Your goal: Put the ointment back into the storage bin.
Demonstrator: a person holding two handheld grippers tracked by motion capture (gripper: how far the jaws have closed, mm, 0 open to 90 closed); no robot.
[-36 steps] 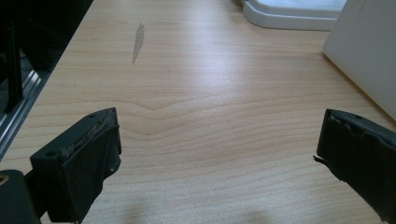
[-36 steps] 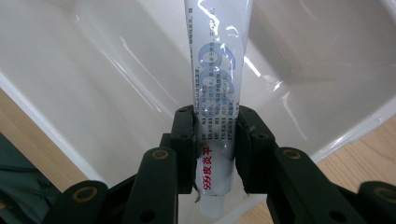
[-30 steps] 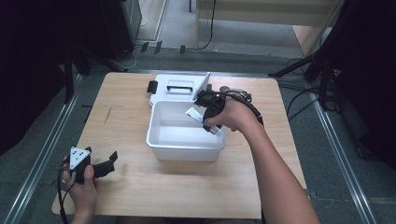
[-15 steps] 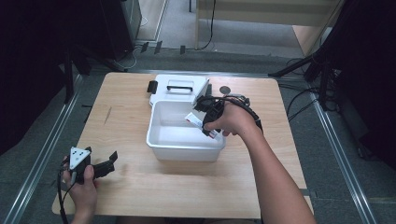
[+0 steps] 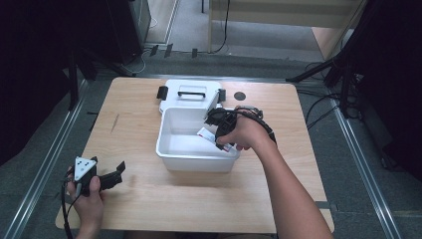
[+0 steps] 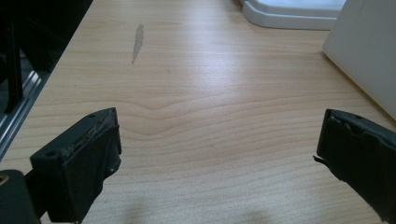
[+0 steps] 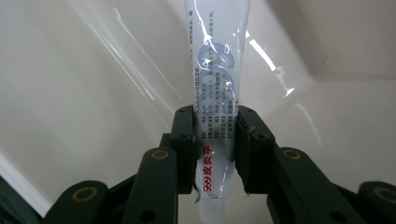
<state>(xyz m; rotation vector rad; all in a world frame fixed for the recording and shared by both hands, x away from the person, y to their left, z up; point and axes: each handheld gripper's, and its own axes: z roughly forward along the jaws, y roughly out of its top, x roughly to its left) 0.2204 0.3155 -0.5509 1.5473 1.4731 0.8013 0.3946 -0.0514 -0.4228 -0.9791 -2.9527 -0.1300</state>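
Left gripper (image 5: 102,178), at 7 o'clock on the counter (image 5: 134,199): black fingers (image 6: 88,158) spread wide, nothing between them, hovering low over bare, pale wood-grain laminate; a grey three-cornered plate sits on top, with a cable trailing toward the near edge. A faint grey smear (image 6: 137,42) marks the wood ahead of the fingers.

Right gripper (image 5: 219,130), at centre, reaching over the 3 o'clock rim of the bin (image 5: 171,152): fingers (image 7: 184,140) closed firmly on a soft white tube (image 7: 215,93) printed with blue and red characters and wrapped in glossy clear film. The tube hangs inside the bin, its far end pointing toward the floor of the container; whether it touches cannot be told.

Bin: rectangular, white, smooth moulded plastic with rounded corners, open-topped. Touching its 12 o'clock side lies the matching white lid (image 5: 191,97), flat, with a recessed handle and black latches (image 5: 162,92) at both ends.
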